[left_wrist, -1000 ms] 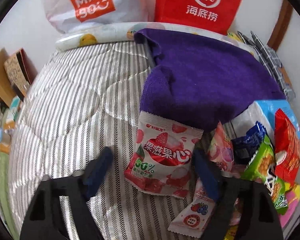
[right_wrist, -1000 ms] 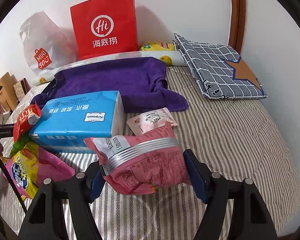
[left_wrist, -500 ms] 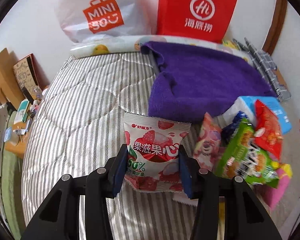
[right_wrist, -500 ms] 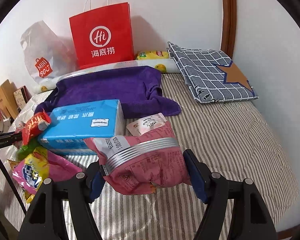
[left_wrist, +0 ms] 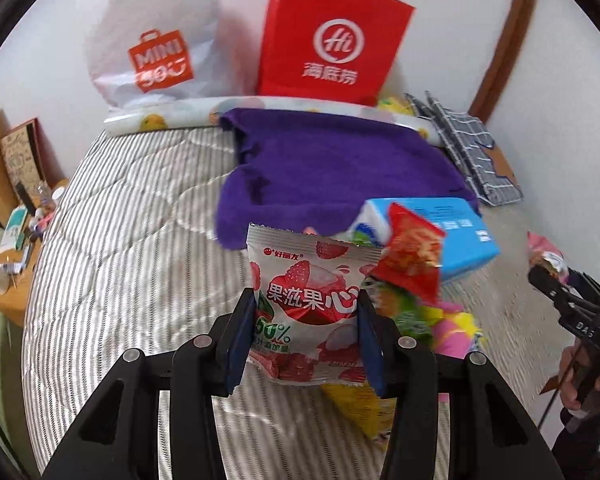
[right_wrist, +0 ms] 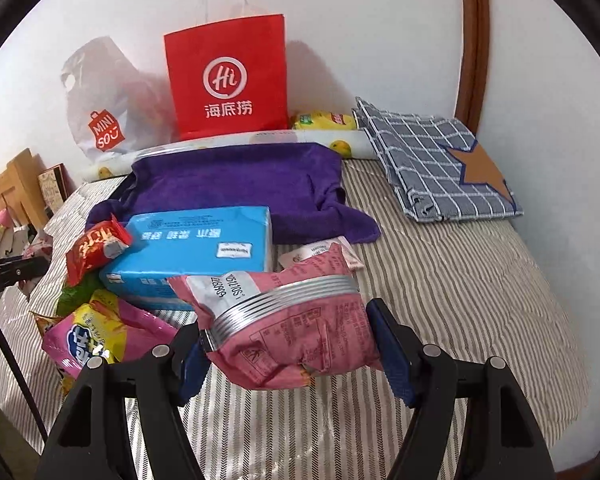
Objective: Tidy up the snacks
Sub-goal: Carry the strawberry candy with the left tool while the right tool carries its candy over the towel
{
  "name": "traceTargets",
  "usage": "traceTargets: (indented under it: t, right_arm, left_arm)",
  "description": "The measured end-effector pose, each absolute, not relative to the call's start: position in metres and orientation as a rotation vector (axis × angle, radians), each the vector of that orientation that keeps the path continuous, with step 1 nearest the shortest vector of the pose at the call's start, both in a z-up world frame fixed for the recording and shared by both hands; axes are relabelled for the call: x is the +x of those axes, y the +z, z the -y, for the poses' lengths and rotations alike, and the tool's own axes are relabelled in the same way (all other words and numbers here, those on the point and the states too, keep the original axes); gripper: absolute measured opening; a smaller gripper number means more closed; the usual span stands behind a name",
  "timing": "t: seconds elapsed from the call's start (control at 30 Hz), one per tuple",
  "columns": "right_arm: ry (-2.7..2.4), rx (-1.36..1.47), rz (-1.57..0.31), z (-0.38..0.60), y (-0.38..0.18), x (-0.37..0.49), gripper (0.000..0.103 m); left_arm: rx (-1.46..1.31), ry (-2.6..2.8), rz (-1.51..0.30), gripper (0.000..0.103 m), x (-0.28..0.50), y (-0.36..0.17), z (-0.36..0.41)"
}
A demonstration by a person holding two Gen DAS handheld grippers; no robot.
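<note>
While both my hands are loaded up, the main thing is the strawberry snack pouch (left_wrist: pixel 306 312): my left gripper (left_wrist: pixel 306 340) is clamped on its two side edges and it hangs clear of the striped bedspread (left_wrist: pixel 132 248), upright, label facing the camera. Those jaws have just been closing, with the pouch between them, and the pads now press on it. My right gripper (right_wrist: pixel 290 344) has its jaws squeezed on a puffy pink snack bag (right_wrist: pixel 288 320), also held up off the bed.

Just beside the strawberry pouch sits the rest of the pile: a red packet (left_wrist: pixel 412 256) leaning on the blue tissue pack (left_wrist: pixel 452 236), with green, yellow and pink bags under it. Behind that is a purple towel (left_wrist: pixel 332 168), then a red paper bag (left_wrist: pixel 332 40) and a white plastic shopping bag (left_wrist: pixel 156 52) against the wall.

So I'd say I'm at the carry step, both snacks picked and nothing placed yet. Next move calls for choosing a spot (one of those bags is my guess, can't be sure) and keeping the grip light, since the pink bag looks air-filled and could slip or crush.
</note>
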State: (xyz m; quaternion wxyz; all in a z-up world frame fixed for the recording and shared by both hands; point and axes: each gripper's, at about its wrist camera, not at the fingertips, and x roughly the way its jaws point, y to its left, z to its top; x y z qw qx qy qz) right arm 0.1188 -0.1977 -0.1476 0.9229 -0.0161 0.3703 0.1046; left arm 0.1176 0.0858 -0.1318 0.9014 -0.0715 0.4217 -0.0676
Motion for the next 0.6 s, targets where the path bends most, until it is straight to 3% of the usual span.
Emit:
traceTargets:
  t: [0.6]
  right_arm:
    - [0.233, 0.007, -0.666, 0.190, -0.100, 0.171, 0.070]
  left_arm:
    - [-0.054, -0.268, -0.810, 0.047, 0.158, -0.091, -0.019]
